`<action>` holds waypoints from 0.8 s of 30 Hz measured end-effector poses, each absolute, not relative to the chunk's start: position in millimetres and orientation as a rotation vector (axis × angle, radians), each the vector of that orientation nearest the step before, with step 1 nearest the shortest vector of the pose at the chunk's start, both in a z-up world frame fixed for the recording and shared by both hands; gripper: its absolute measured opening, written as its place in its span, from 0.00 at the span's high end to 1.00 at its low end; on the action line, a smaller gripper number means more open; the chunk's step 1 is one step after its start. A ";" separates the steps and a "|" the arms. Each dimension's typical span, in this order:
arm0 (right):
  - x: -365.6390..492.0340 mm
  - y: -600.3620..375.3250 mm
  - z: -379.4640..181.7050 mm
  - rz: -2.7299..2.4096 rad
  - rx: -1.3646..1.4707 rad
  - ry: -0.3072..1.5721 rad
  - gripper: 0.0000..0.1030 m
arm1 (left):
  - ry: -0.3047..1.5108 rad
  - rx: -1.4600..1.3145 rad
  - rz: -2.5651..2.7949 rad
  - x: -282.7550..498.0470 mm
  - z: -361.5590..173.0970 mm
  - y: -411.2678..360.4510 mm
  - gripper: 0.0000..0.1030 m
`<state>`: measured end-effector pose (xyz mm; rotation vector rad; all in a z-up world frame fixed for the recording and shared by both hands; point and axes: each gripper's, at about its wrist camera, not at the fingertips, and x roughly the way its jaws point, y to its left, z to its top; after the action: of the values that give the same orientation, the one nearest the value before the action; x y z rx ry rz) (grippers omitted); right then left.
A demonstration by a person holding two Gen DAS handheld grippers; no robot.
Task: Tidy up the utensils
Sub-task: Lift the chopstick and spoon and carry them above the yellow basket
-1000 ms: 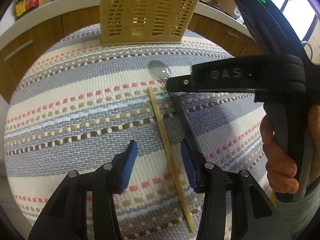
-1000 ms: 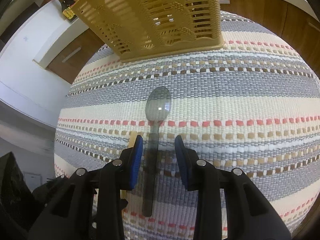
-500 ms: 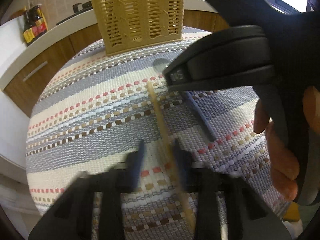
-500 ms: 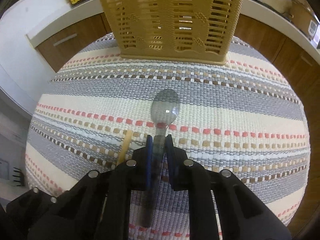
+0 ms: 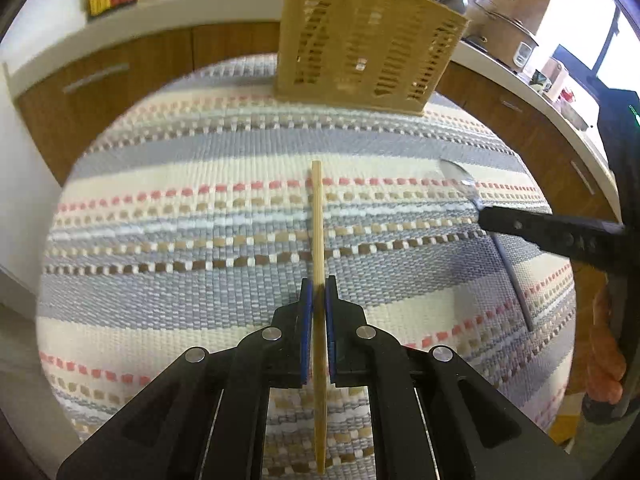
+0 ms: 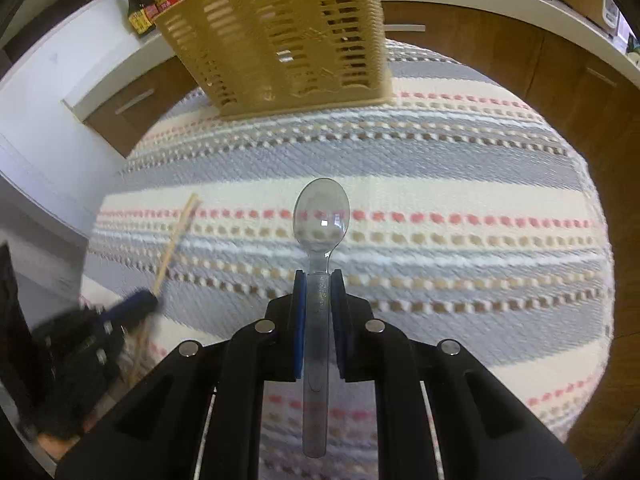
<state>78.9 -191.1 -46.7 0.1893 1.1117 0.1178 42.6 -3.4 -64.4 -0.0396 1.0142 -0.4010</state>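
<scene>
One striped woven cloth (image 5: 192, 208) covers the round tabletop and takes up most of both views, banded in grey, cream, red and brown. At its far edge stands a tan slotted utensil basket (image 5: 360, 48), upright, with the wooden cabinets (image 5: 100, 84) and a white counter behind it; dark sauce bottles (image 6: 140, 12) stand on that counter off to the left in the right wrist view.

The left gripper (image 5: 319, 304) has its blue-padded fingers (image 5: 306, 320) pressed in against a single wooden chopstick (image 5: 317, 216), pinching it near the middle of its length. The stick runs straight ahead toward the basket, its far tip short of the basket's base, its near end sticking out behind the pads. Whether it is touching the cloth cannot be told.

The right gripper (image 6: 319, 280) pinches the handle of a clear plastic spoon (image 6: 322, 220) between its fingers (image 6: 298, 312). The bowl faces up and points toward the basket, well short of it; the handle end sticks out behind the pads.

From the left wrist view the spoon lies well to the right of the chopstick; from the right wrist view the left gripper shows blurred at lower left with the chopstick angled out of it.
</scene>
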 end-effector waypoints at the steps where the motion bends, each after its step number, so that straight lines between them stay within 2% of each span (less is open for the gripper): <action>1: 75.5 -196.9 -47.2 0.108 0.177 1.120 0.90 | 1.033 -0.048 -0.412 45.5 -66.6 -1.4 0.95; 4: 69.8 -203.2 -52.9 0.083 0.144 1.141 0.90 | 1.068 -0.042 -0.455 49.3 -62.2 -4.7 0.94; 7: 63.4 -212.1 -54.7 0.082 0.163 1.148 0.89 | 1.075 -0.052 -0.513 58.8 -54.5 -7.8 0.84; 11: 61.4 -225.3 -55.1 0.109 0.233 1.167 0.87 | 1.072 0.009 -0.483 81.0 -48.6 -10.9 0.83; 13: 60.3 -230.8 -52.4 0.108 0.253 1.167 0.84 | 1.099 0.026 -0.506 91.9 -49.1 -14.4 0.83; 17: 61.3 -234.5 -51.6 0.106 0.285 1.190 0.65 | 1.164 0.056 -0.561 107.6 -57.0 -24.3 0.78; 22: 65.6 -220.1 -52.3 0.073 0.195 1.188 0.65 | 1.179 0.157 -0.572 112.4 -60.6 -44.7 0.75; 24: 66.6 -208.5 -52.6 0.073 0.146 1.193 0.72 | 1.173 0.201 -0.563 111.9 -60.7 -52.9 0.75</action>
<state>66.6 -208.5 -52.6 0.1459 1.1934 0.0727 111.9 -52.9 -60.7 0.2009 1.1728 -0.5631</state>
